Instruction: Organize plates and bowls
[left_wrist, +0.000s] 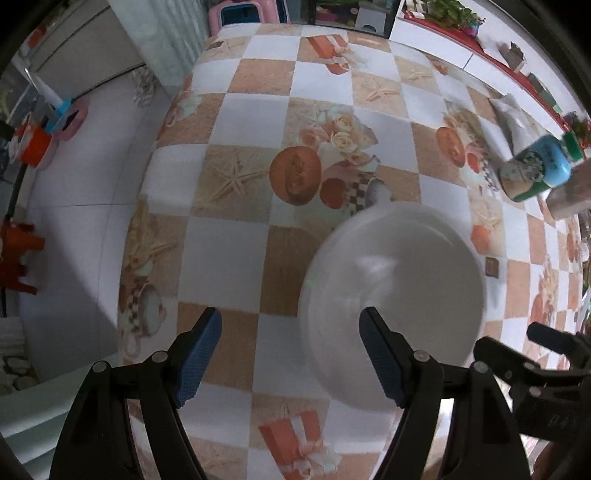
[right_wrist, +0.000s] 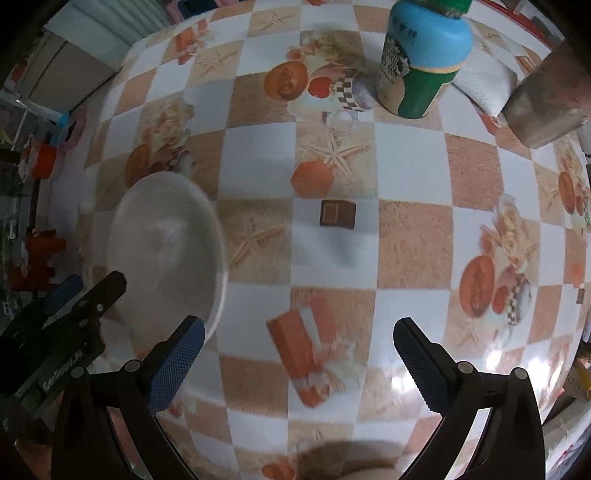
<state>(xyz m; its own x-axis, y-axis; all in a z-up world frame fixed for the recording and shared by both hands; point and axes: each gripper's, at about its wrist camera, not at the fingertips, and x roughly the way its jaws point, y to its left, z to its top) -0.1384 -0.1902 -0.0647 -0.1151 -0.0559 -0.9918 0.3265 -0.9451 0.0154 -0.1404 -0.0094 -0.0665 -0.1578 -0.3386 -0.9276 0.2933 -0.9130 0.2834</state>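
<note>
A white bowl (left_wrist: 391, 291) sits on the checkered tablecloth (left_wrist: 236, 254), blurred by motion. My left gripper (left_wrist: 290, 354) is open and empty; its right finger (left_wrist: 380, 362) overlaps the bowl's near rim and its left finger is over the cloth. In the right wrist view the bowl (right_wrist: 166, 251) lies at the left. My right gripper (right_wrist: 299, 365) is open and empty above the cloth, to the right of the bowl. The left gripper's body (right_wrist: 74, 314) shows at the left edge there.
A green and blue bottle (right_wrist: 421, 55) stands at the far side, with a white paper roll (right_wrist: 484, 85) and a grey block (right_wrist: 543, 103) beside it. A small brown square (right_wrist: 337, 214) lies mid-table. The table's left edge drops to a tiled floor (left_wrist: 74, 229).
</note>
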